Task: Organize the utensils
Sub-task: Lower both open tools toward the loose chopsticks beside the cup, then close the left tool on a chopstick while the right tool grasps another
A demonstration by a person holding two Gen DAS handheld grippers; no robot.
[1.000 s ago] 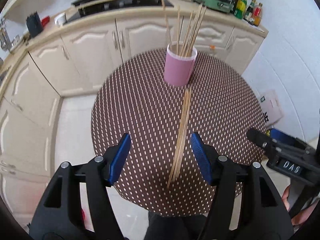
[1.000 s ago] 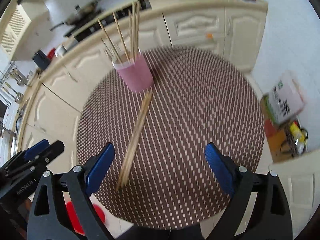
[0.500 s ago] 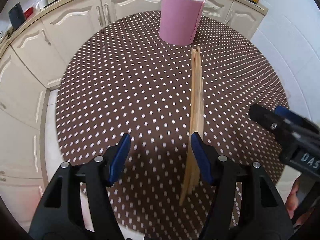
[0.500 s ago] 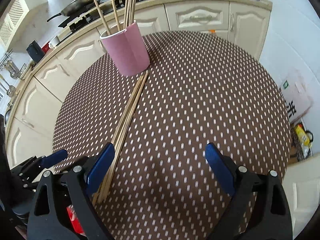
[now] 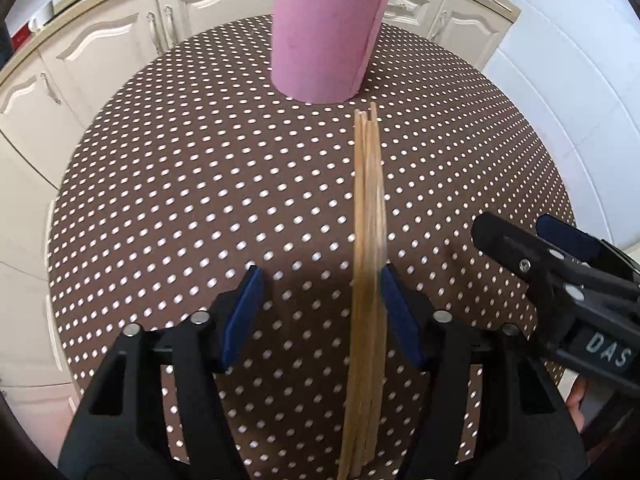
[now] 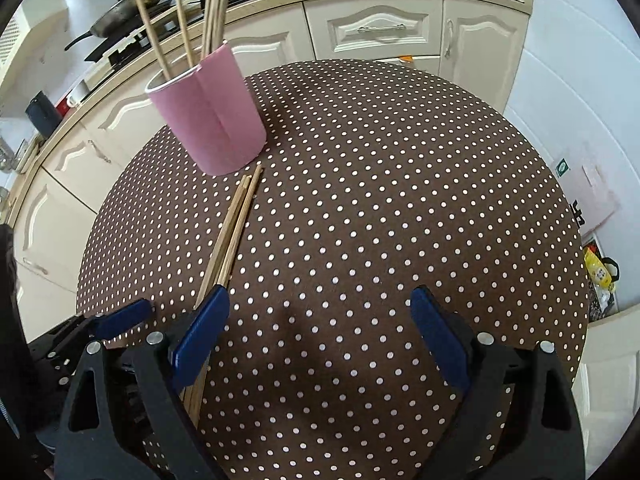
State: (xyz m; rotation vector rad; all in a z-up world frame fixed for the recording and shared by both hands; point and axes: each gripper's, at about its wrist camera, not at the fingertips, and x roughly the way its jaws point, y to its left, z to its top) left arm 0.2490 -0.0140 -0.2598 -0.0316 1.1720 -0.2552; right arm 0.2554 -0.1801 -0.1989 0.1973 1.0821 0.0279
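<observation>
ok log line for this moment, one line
left gripper: jaws closing around chopsticks flat on table, not gripped | right gripper: open, empty | cup: upright, holds more sticks

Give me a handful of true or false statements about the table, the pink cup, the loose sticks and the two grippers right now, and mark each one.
1. The pink cup stands upright with sticks inside it. True.
2. The loose sticks lie scattered all over the table. False: they lie together in one bundle, one end close to the cup.
3. The left gripper has the bundle between its jaws, close by one pad. True; the jaws are closing.
4. The right gripper is clamped on the bundle. False: its jaws are wide apart with only tablecloth between them.
5. The tablecloth is plain white. False: it is brown with pale dots.
</observation>
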